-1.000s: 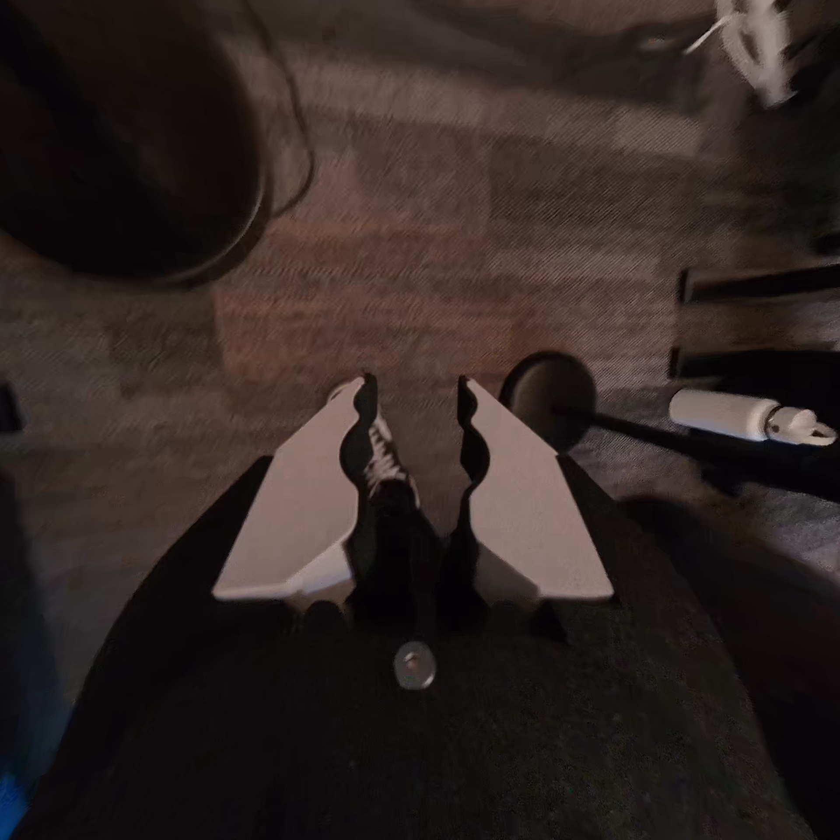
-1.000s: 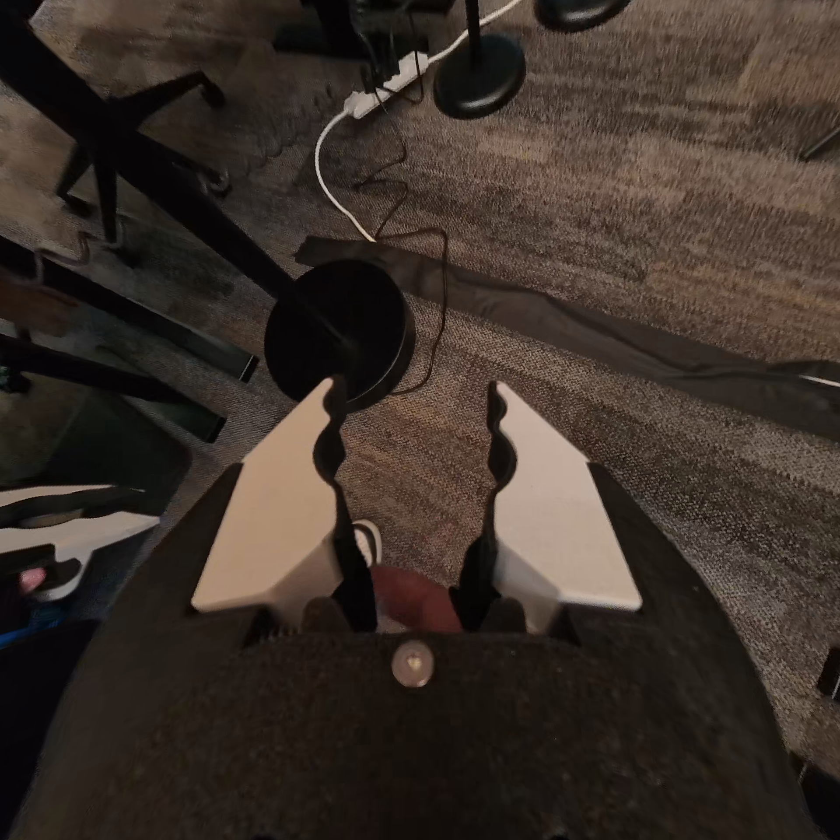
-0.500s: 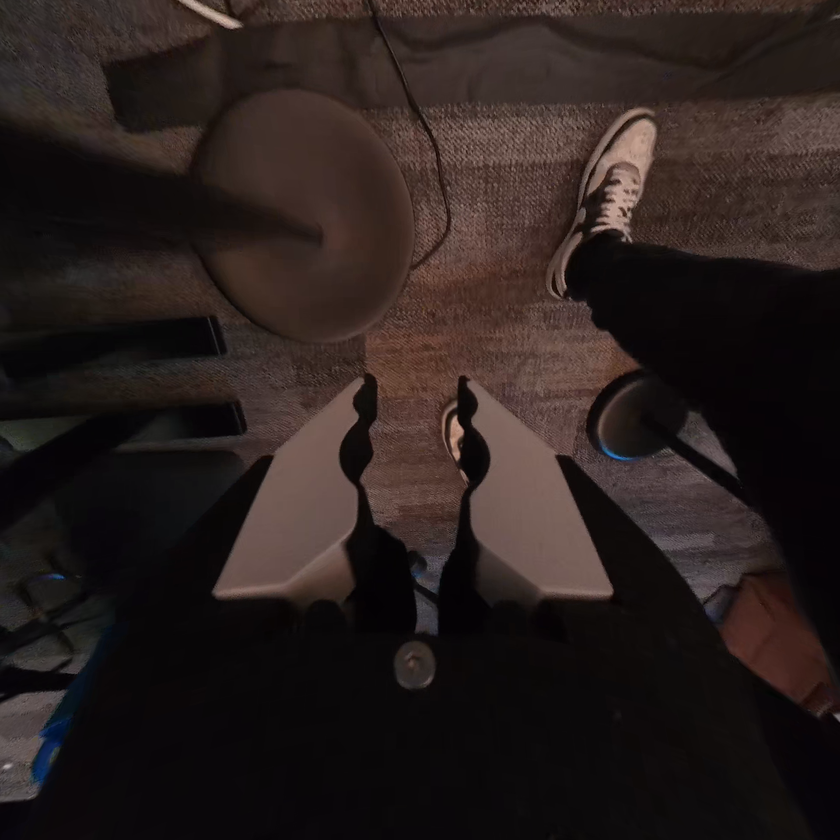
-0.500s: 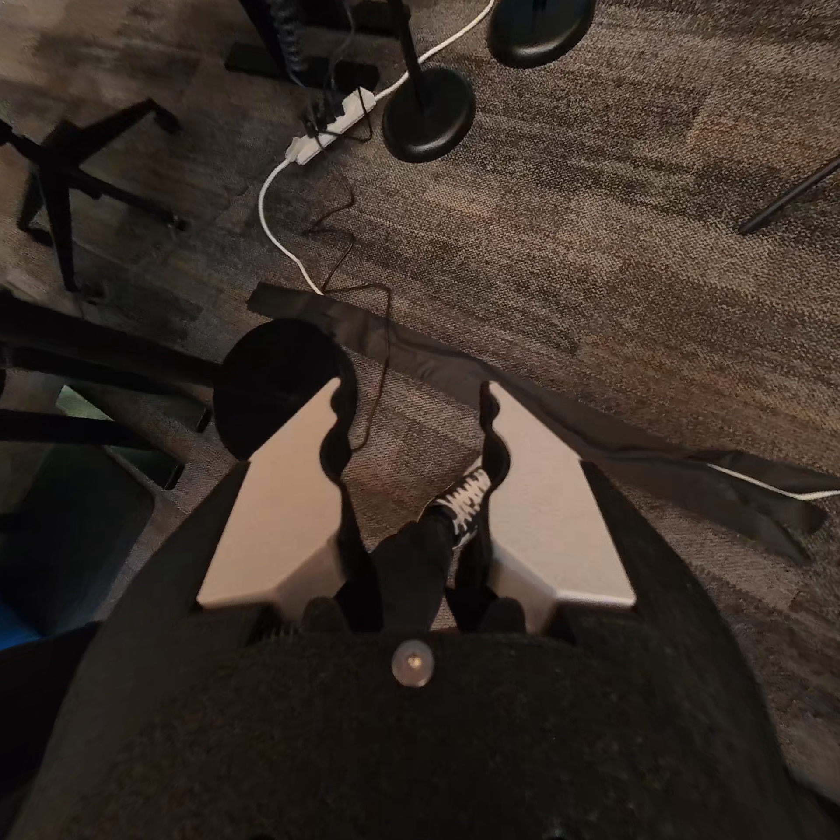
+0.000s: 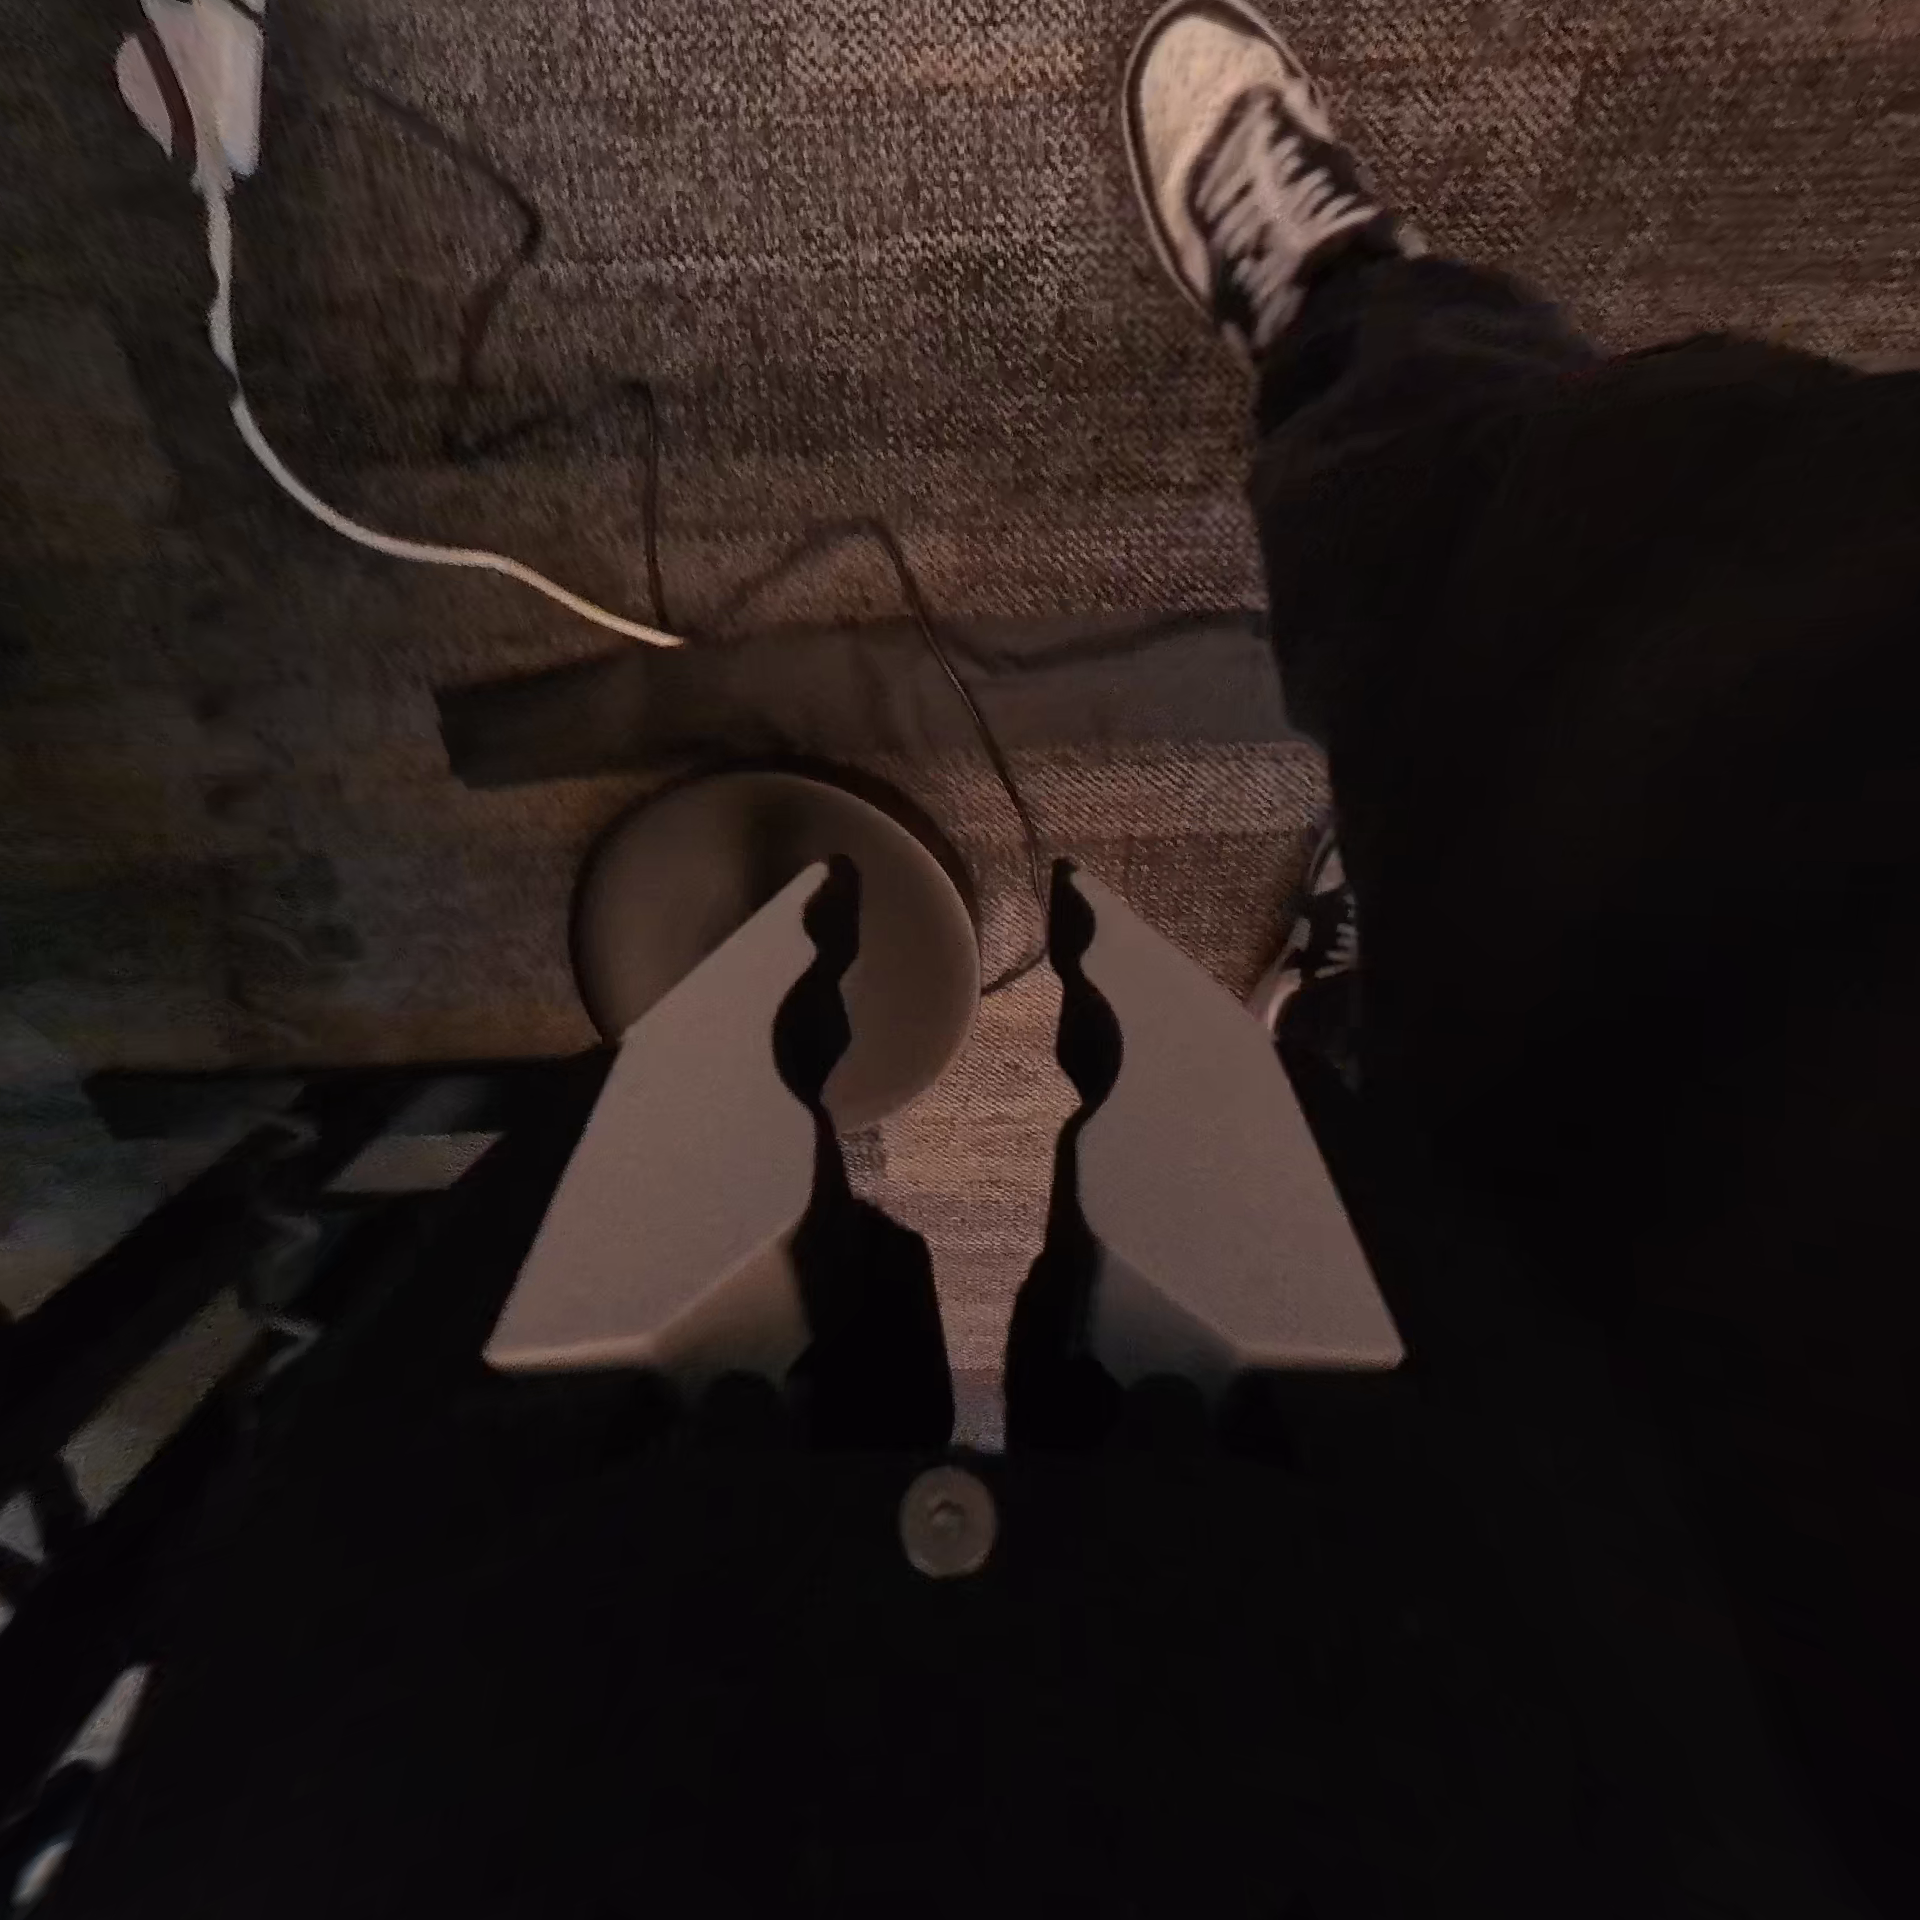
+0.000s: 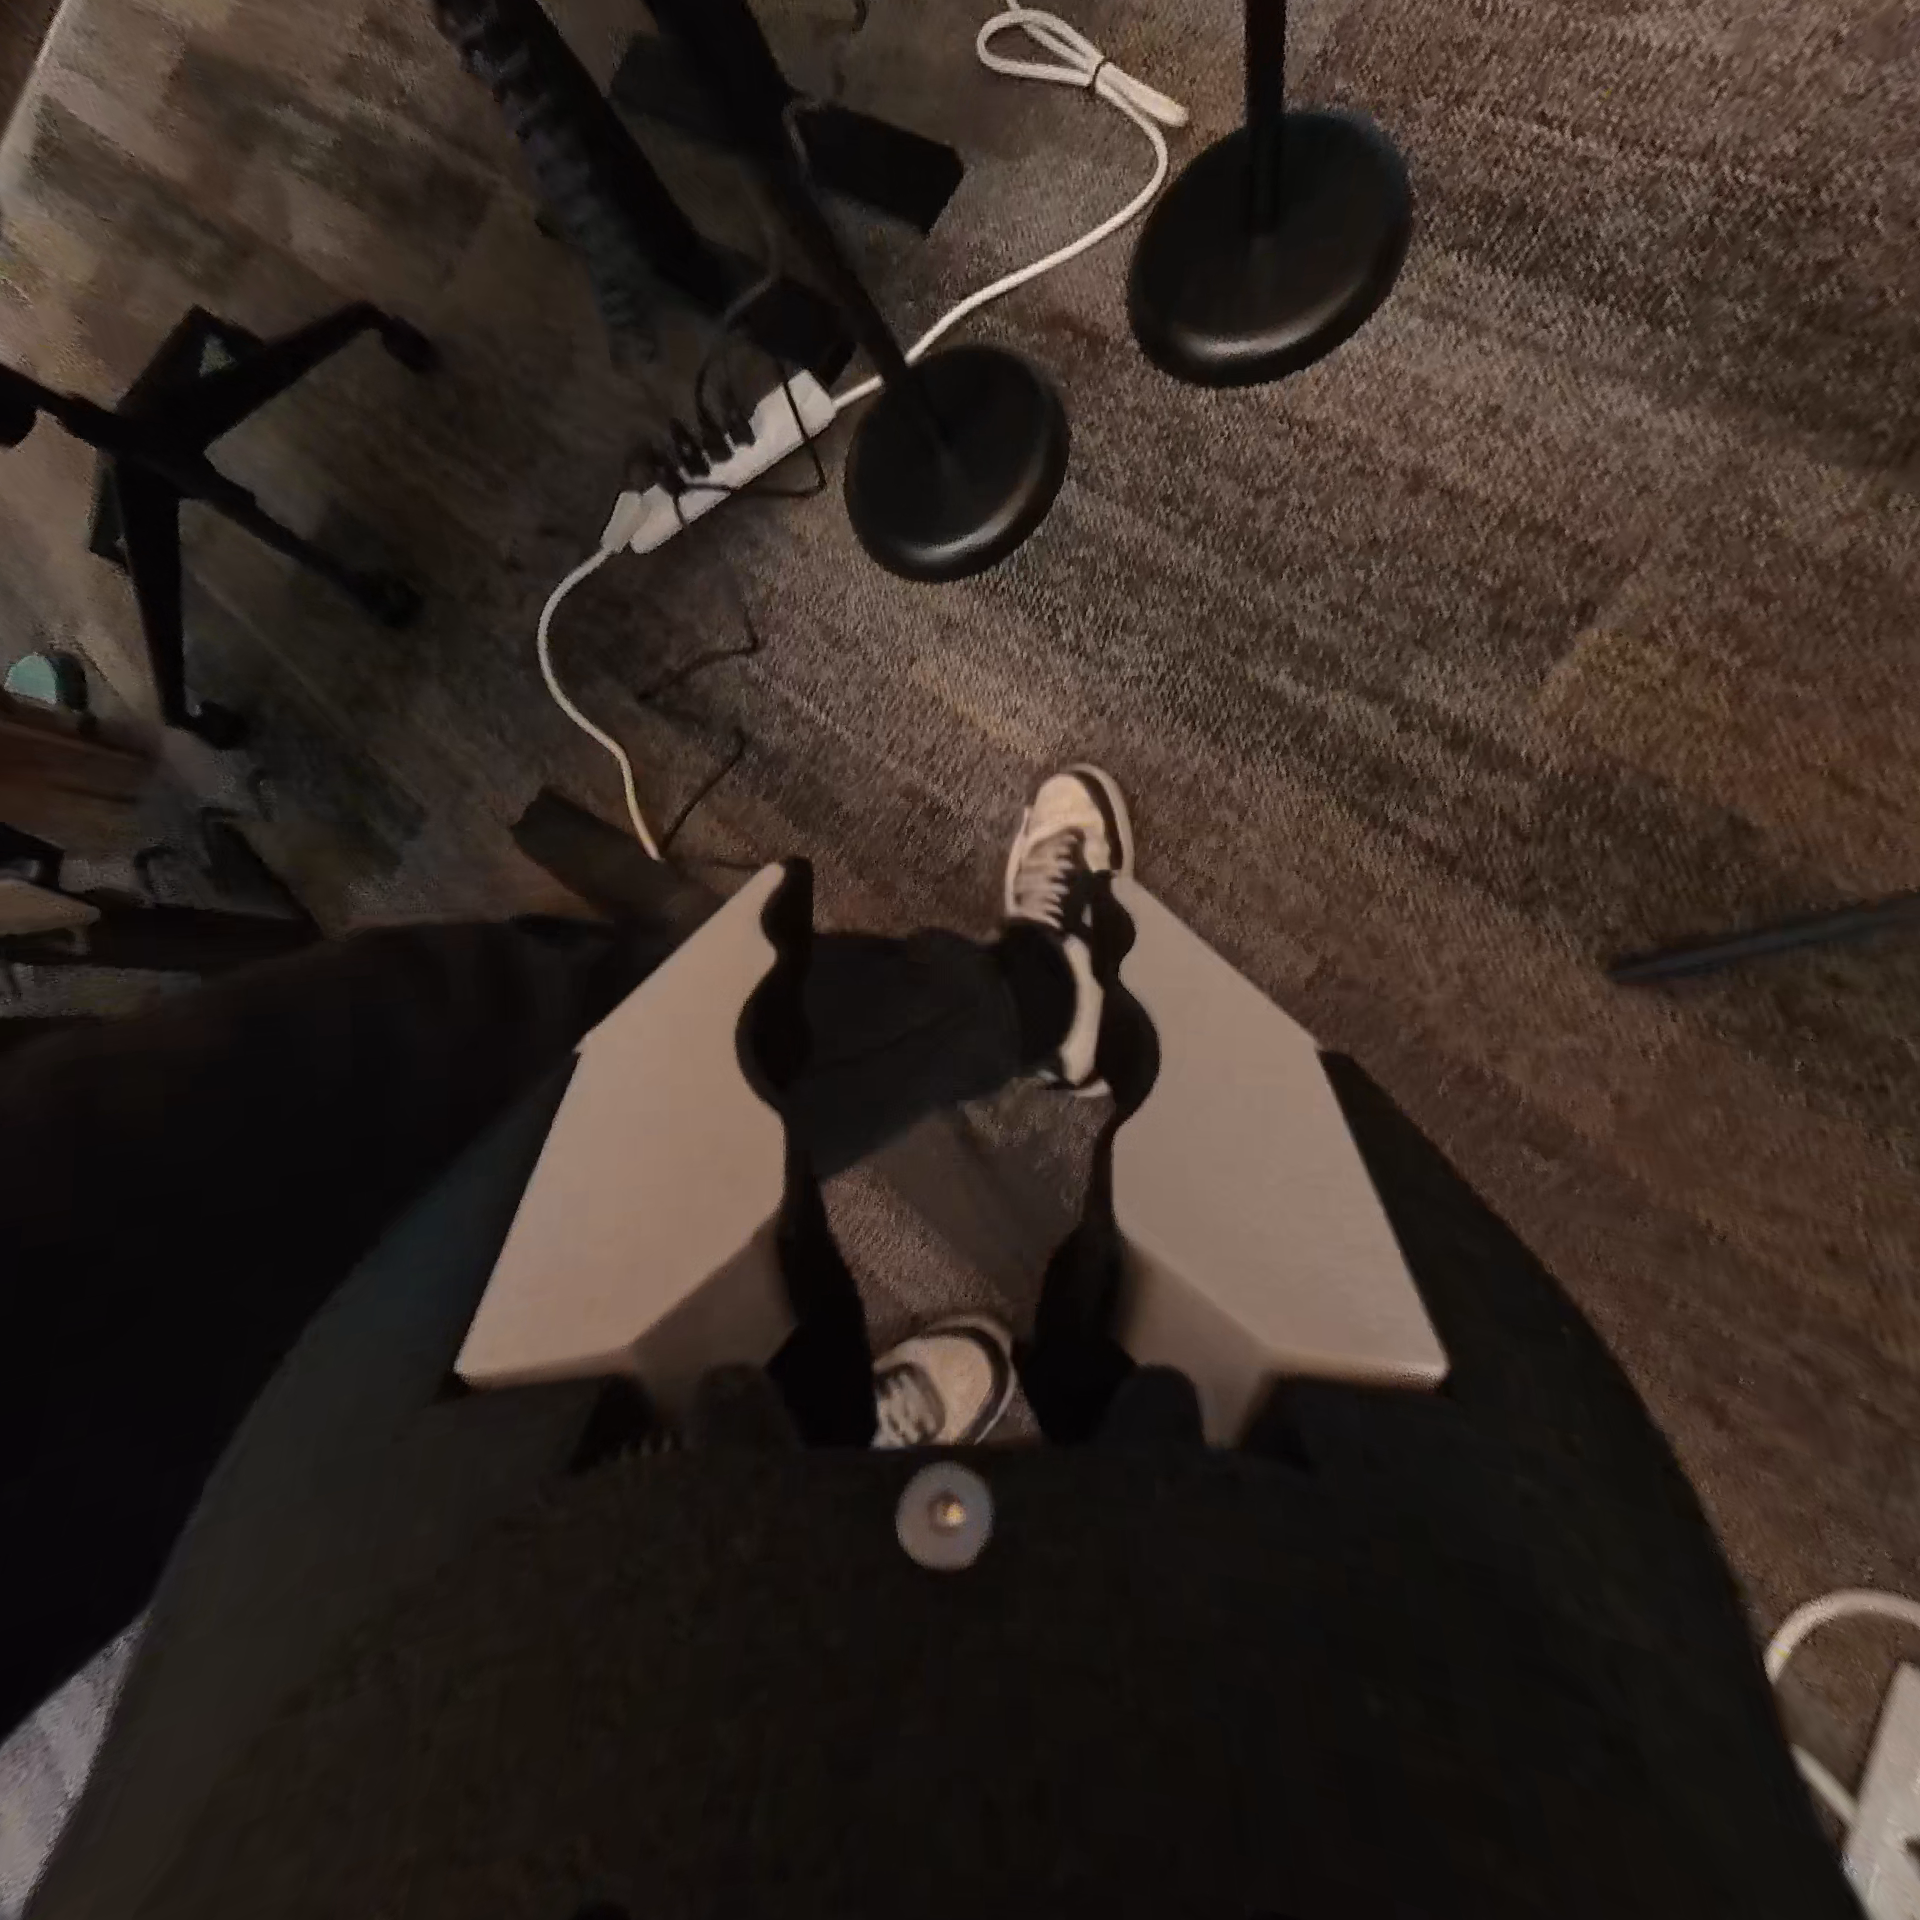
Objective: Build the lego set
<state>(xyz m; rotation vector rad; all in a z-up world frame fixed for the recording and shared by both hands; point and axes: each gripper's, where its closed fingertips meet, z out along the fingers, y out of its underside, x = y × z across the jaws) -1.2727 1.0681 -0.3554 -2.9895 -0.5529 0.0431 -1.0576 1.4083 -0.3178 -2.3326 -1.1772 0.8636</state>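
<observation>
Both grippers are pointing down at the carpet (image 6: 1455, 644), no table in either view. No lego pieces are showing in either view, so can't tell where the set is.

Left gripper (image 5: 948, 883) is hanging w/ jaws apart, nothing btwn them, just carpet and a round stand base (image 5: 675, 914) showing partly behind its left finger. A thin dark cable (image 5: 966, 717) is running across a dark floor strip (image 5: 831, 696) toward the base; a white cable (image 5: 312, 499) is curving in from upper left. A person's sneaker (image 5: 1236, 156) and dark trouser leg (image 5: 1558, 831) are filling the right side.

Right gripper (image 6: 951, 894) is also standing open and empty. Thru the gap a dark trouser leg (image 6: 904, 1029) is crossing, w/ a sneaker (image 6: 1070, 842) just beyond the tips. Farther off, 2 black round stand bases (image 6: 956, 457) and a white power strip (image 6: 717, 468) are sitting on the carpet, chair legs (image 6: 177, 468) at left.
</observation>
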